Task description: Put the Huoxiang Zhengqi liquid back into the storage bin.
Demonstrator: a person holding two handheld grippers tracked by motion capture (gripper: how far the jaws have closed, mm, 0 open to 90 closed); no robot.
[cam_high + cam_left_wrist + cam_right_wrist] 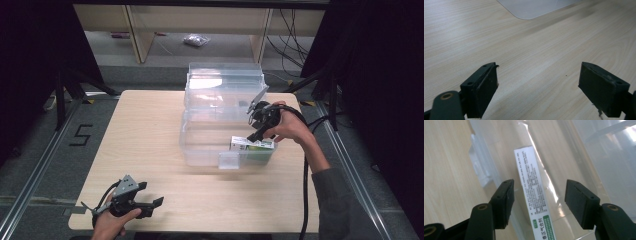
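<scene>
The right gripper (pixel 537 202) has its fingers (pixel 503 203) parted with nothing pressed between them. Below and beyond the fingers lies a slim white box (pixel 534 192) with green print at its near end, resting inside the clear plastic bin (pixel 579 152); it passes between the two fingers in the right gripper view but touches neither. The bin's near wall and a clear latch tab (pixel 229 160) stand just to one side of the fingers. In the high view the right gripper (pixel 256 131) hangs above the box (pixel 251 144), which sits in the bin's front corner. The box's print is too small to read. The left gripper (pixel 150 204), well apart, hovers low over the bare wooden surface (pixel 529 50), fingers (pixel 482 90) wide and empty; a pale rounded corner (pixel 531 10) is cut off by the top edge.
</scene>
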